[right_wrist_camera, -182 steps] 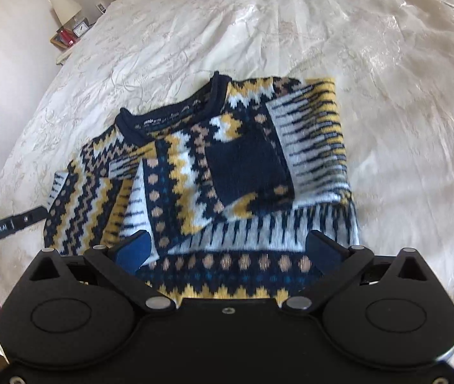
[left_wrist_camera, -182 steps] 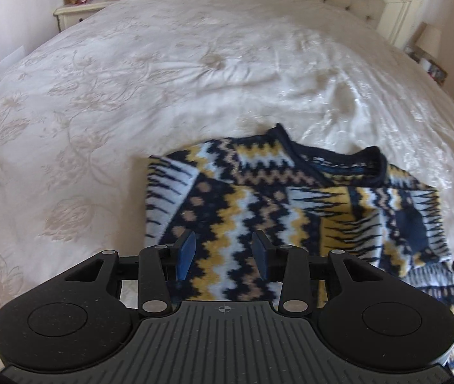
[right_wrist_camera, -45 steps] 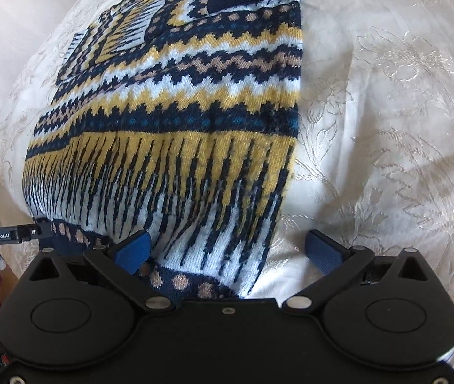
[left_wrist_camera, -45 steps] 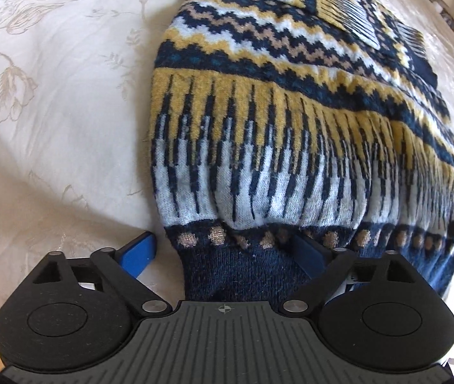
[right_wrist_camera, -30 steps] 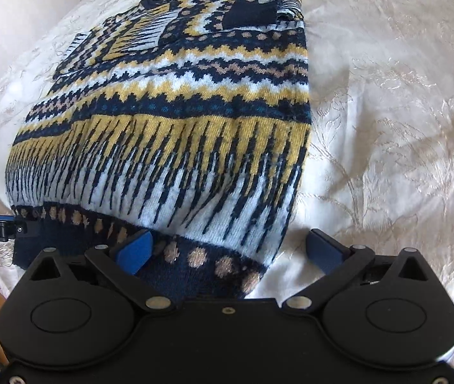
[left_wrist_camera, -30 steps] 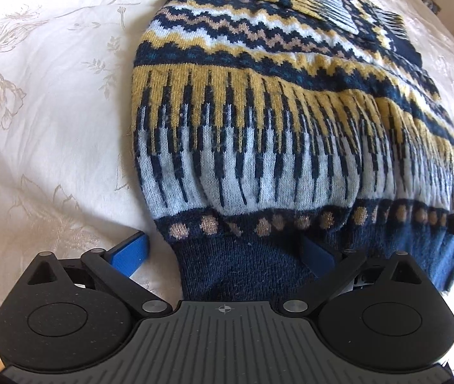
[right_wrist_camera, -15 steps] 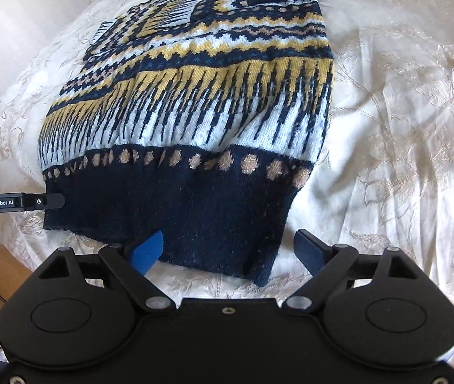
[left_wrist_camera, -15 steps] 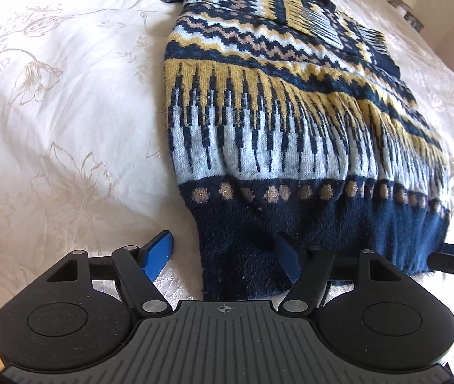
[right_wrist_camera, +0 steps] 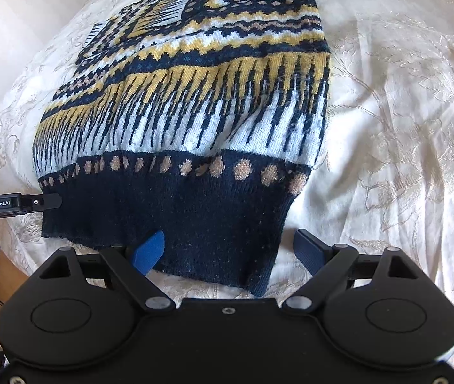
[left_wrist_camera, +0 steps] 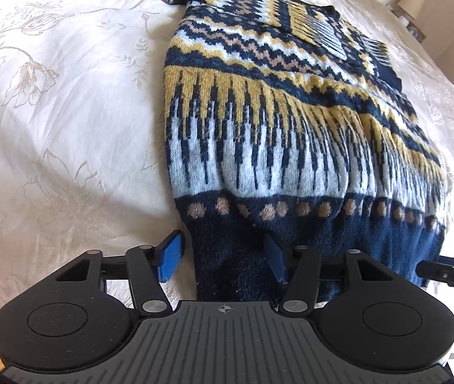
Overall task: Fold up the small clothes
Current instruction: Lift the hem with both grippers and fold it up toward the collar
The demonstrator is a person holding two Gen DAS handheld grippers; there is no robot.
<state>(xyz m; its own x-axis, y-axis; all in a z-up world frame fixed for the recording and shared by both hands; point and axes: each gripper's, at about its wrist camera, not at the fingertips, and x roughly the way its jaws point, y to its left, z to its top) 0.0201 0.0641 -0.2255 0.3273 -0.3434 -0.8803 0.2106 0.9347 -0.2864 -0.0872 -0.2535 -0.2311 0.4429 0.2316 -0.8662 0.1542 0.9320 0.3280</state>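
On the cream embroidered bedspread the navy, mustard and pale-grey patterned knit sweater lies stretched lengthwise, sleeves folded in across the chest at the far end, navy ribbed hem nearest both cameras.

Left gripper: blue-padded fingers spread, straddling the hem's left corner, fabric sitting between the pads but not pinched. Compared with half a second ago the gap looks slightly narrower and the camera is lower and closer to the hem.

Right gripper: fingers wide apart around the hem's right corner, one blue pad tucked at or under the hem edge, the other out over bare bedspread. Also closer in than half a second ago.

Change: a second or so back the hem was bunched right at the fingers; now it lies flat and fully visible, so the pull-straight looks finished and the cloth released.

Judgement: both grippers are lining up to re-grab the two hem corners for the bottom-to-collar fold. Risk: thick knit, a shallow pinch may catch only the top layer.
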